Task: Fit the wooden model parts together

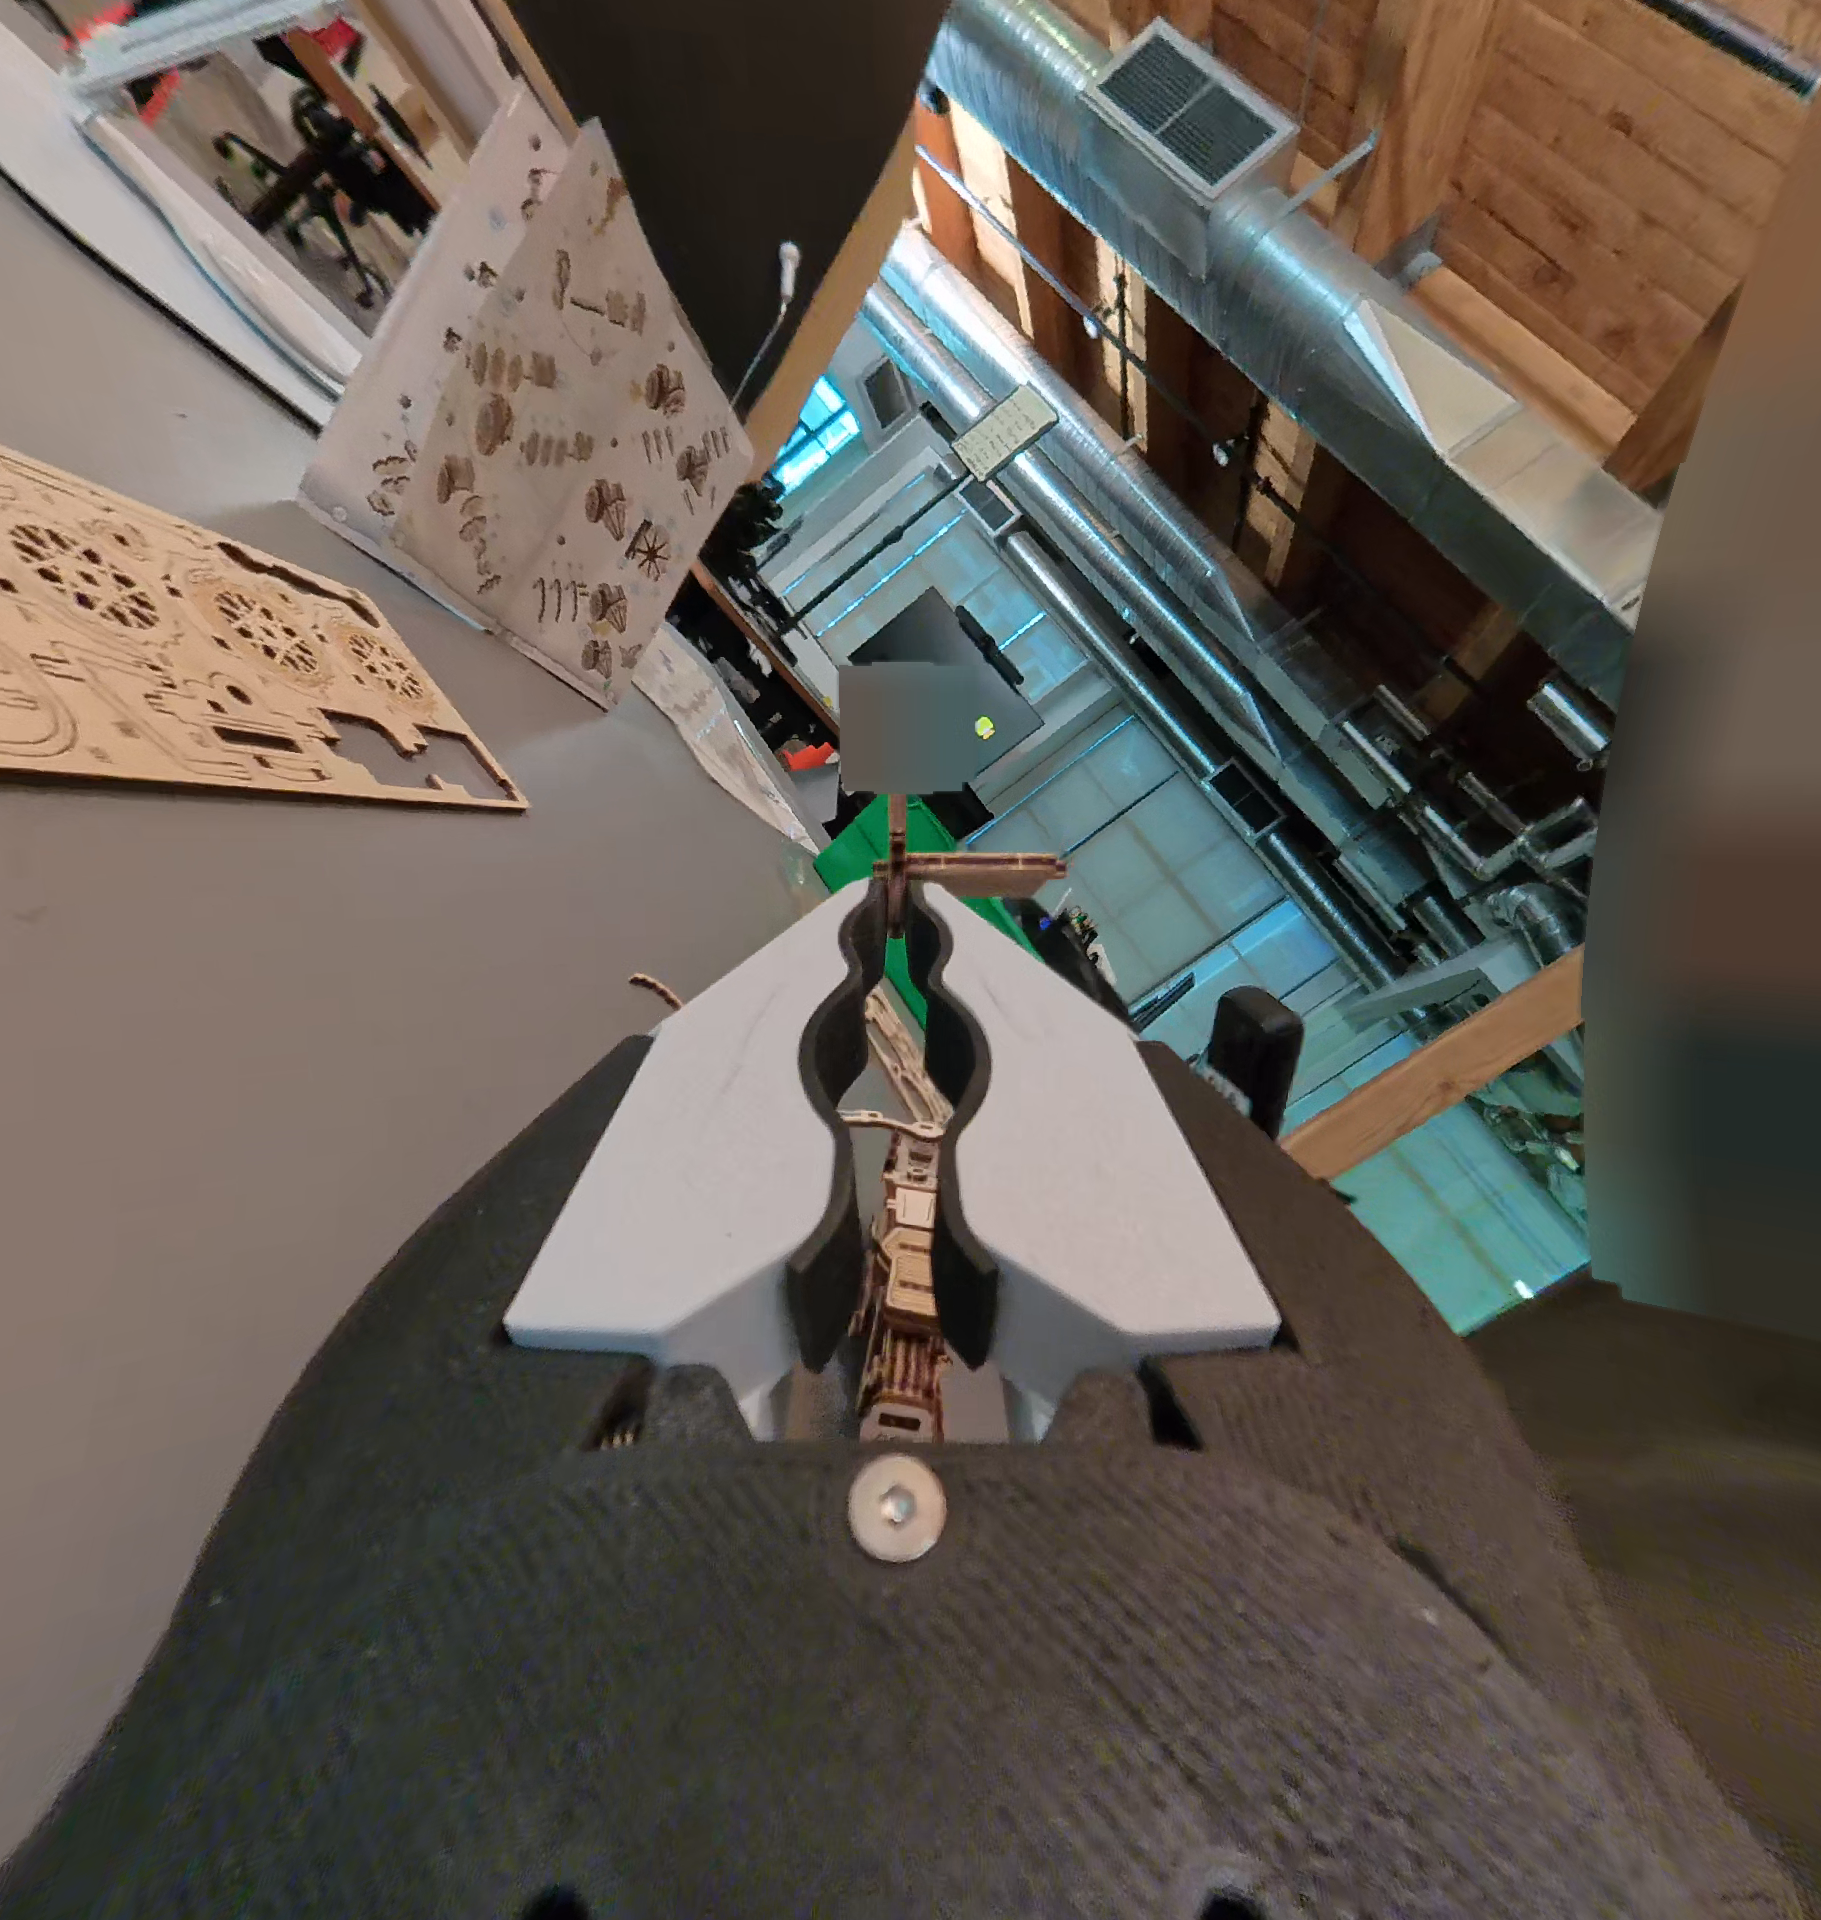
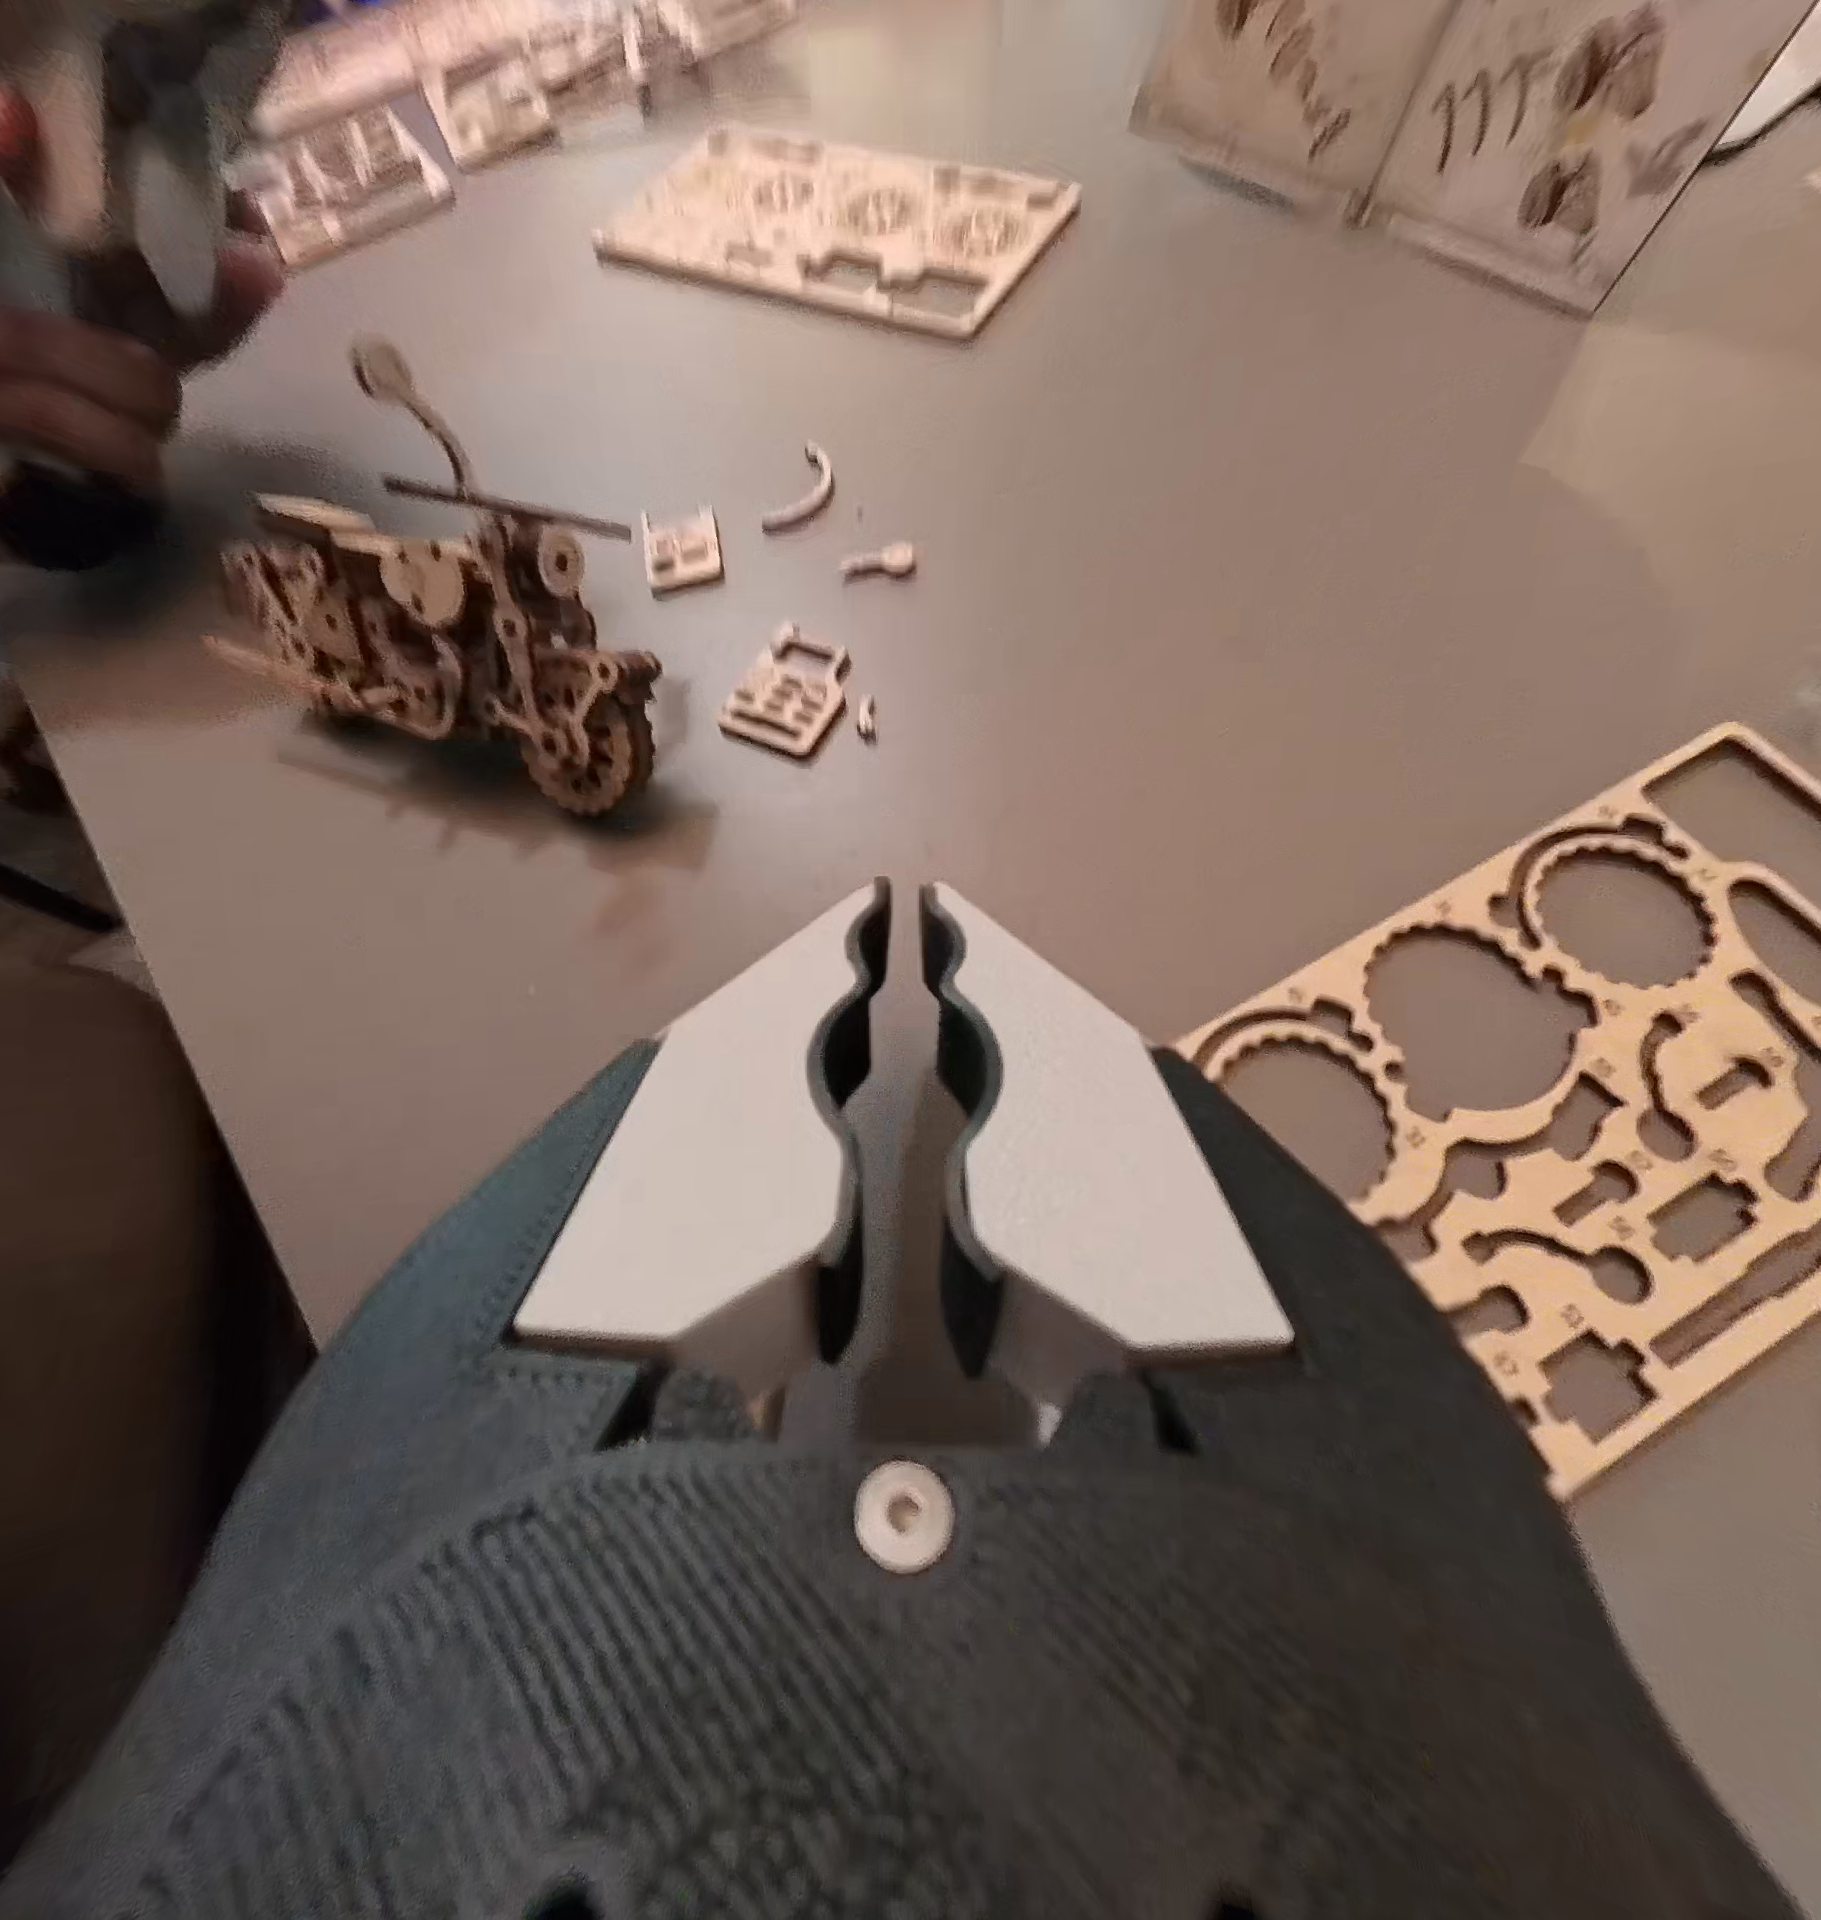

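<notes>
The left gripper point(image 1: 895, 914) is clamped on a thin wooden part point(image 1: 898, 868) with a crosspiece, held up off the grey bench point(image 1: 262, 1039). The right gripper point(image 2: 898, 894) hovers empty, fingers a narrow slit apart, near the wooden model point(image 2: 438, 644) and loose parts point(image 2: 786, 691).

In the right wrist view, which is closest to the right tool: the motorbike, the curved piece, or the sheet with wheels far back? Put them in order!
From the right tool:
1. Motorbike, ahead on the left.
2. Curved piece, farther back, near the middle.
3. Sheet with wheels, at the far end of the table.
</notes>
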A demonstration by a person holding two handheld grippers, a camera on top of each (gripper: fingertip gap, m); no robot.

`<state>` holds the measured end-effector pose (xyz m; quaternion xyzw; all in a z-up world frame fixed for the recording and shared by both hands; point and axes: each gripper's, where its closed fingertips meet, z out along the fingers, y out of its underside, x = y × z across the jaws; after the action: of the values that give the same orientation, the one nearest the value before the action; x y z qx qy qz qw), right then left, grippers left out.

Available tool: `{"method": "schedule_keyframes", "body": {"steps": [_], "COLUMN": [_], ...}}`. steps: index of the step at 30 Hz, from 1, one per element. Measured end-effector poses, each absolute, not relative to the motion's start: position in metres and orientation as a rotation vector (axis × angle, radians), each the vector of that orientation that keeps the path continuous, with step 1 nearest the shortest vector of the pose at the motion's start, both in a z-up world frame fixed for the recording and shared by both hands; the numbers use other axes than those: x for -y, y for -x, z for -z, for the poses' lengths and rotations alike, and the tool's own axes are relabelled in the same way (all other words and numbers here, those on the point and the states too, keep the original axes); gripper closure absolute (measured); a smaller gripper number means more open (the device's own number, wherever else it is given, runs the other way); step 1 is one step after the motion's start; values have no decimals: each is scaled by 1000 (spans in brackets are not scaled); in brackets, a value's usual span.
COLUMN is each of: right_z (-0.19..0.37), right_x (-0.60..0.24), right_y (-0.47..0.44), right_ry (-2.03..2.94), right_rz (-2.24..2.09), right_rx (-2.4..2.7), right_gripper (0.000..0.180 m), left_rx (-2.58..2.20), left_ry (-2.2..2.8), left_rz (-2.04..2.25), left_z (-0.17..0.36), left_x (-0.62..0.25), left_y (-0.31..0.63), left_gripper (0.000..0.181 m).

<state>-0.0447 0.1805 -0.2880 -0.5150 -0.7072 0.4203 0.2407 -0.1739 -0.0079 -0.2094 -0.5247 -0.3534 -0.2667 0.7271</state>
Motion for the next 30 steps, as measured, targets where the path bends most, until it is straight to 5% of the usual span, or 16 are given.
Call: {"method": "schedule_keyframes", "body": {"steps": [9,13,30], "right_z": [201,165,161], "right_x": [-138,-109,-32], "right_y": [81,111,113], "right_ry": [1220,1202,1369], "right_rz": [-1513,-1644,-2261], "right_rx": [1822,1792,2042], "right_gripper": [160,131,159], "left_rx": [625,620,407], "left_ry": [1327,1195,1253], "left_rz": [406,491,592], "left_z": [202,159,160], "left_x": [-15,-19,-30], "left_y": [156,153,107], "left_gripper": [180,181,181]}}
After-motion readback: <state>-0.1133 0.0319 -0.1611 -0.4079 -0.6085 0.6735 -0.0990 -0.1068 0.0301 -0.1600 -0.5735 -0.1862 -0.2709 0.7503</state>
